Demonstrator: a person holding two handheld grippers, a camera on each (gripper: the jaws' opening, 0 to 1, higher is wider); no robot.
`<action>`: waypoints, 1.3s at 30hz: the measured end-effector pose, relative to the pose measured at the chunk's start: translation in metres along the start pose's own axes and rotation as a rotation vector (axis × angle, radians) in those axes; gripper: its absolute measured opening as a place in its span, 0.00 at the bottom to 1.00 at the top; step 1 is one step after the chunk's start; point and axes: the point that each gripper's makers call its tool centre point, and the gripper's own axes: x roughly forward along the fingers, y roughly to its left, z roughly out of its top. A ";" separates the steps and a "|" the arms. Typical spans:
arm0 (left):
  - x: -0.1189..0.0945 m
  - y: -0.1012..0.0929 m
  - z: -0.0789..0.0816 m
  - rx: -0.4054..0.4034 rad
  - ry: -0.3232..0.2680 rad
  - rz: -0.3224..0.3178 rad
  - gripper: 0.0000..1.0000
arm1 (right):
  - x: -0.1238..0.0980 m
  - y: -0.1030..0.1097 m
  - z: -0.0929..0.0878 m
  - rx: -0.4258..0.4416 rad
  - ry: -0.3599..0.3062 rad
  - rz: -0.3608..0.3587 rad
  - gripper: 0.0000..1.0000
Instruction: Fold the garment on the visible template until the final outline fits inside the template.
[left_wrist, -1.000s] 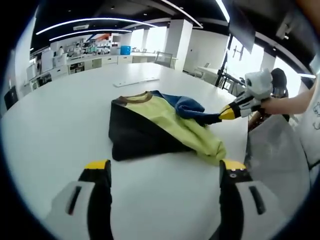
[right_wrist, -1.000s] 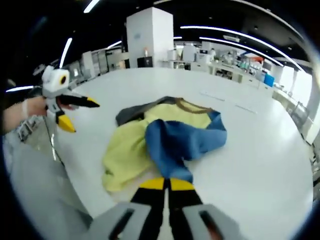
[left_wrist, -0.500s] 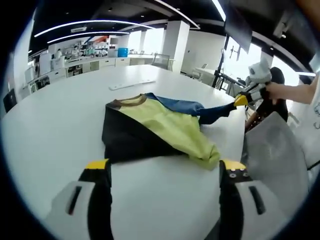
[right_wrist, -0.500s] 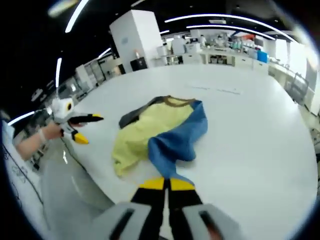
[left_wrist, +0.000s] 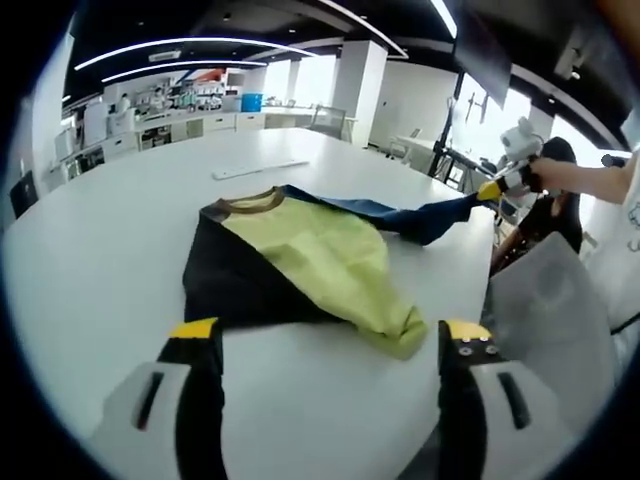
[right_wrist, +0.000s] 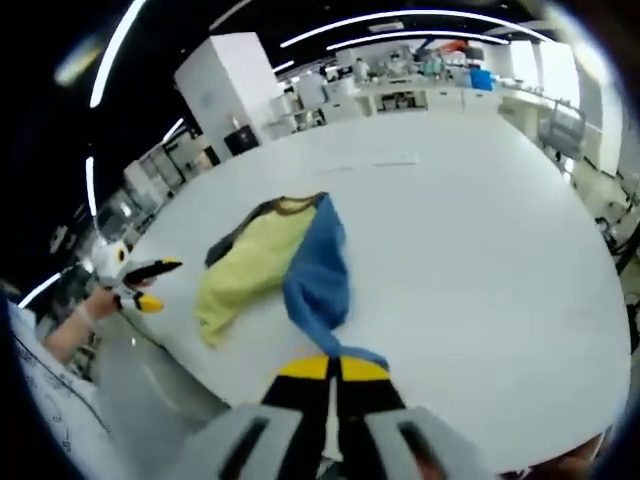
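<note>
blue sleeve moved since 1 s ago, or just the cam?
Yes. In the left gripper view the blue sleeve has been drawn out past the table edge by the right tool, while the long white strip stays put.

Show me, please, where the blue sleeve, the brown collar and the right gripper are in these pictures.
blue sleeve (right_wrist: 318, 285): right gripper view, middle of the stretched blue cloth.
brown collar (left_wrist: 252, 197): left gripper view, brown neck band at the garment's far end.
right gripper (right_wrist: 334, 368): right gripper view, between its yellow tips, shut on the sleeve.

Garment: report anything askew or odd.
The garment lies crumpled and skewed on the white table. Its blue sleeve is stretched out, pinched in the shut right gripper. The left gripper is open.
</note>
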 end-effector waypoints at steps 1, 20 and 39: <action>0.002 -0.002 0.001 0.001 0.002 0.004 0.86 | -0.001 -0.005 0.000 0.006 0.003 -0.004 0.00; 0.016 -0.013 0.006 -0.053 0.031 0.093 0.86 | 0.013 -0.148 0.028 0.194 0.076 -0.080 0.00; 0.028 -0.016 0.008 -0.072 0.028 0.147 0.86 | 0.048 -0.204 0.037 0.171 0.164 -0.142 0.00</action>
